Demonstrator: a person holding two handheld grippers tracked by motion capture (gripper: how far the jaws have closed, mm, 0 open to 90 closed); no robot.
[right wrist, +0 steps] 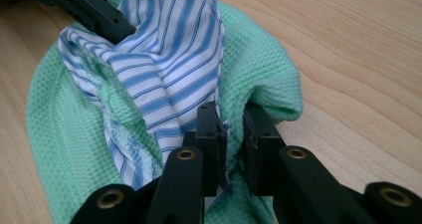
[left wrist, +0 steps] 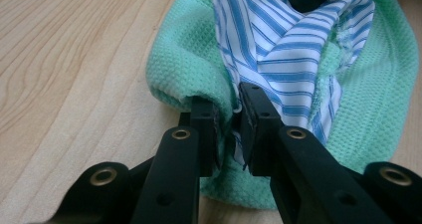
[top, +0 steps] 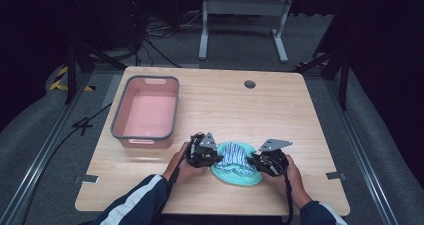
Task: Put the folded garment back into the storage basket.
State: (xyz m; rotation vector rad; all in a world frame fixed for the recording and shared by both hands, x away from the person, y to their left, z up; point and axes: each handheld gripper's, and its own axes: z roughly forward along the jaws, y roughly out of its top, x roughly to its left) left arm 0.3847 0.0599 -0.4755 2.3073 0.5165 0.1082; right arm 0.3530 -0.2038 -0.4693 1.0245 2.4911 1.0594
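The counter (top: 215, 105) is pale wood, and near its left edge stands a pink bin (top: 146, 112) with a grey rim. To the right of the bin and nearer the person lies a green cloth (top: 235, 174), spread flat in a rounded patch close to the counter's front edge. On top of the green cloth sits a striped cloth (top: 235, 155), blue and white, bunched up into a ridge; the ridge and its stripes run roughly from the person's side toward the far side of the counter, across the line between the two tools.

The left tool (top: 215, 158) sits at the cloths' left edge, on the bin's side. Its jaws are clenched on the cloths (left wrist: 230, 119), pinching a fold of green and striped fabric together. The right tool (top: 252, 160) sits at the opposite edge, also clamped on the cloths (right wrist: 234, 134), both layers caught between its pads. The cloths lie between the two tools, resting on the counter.
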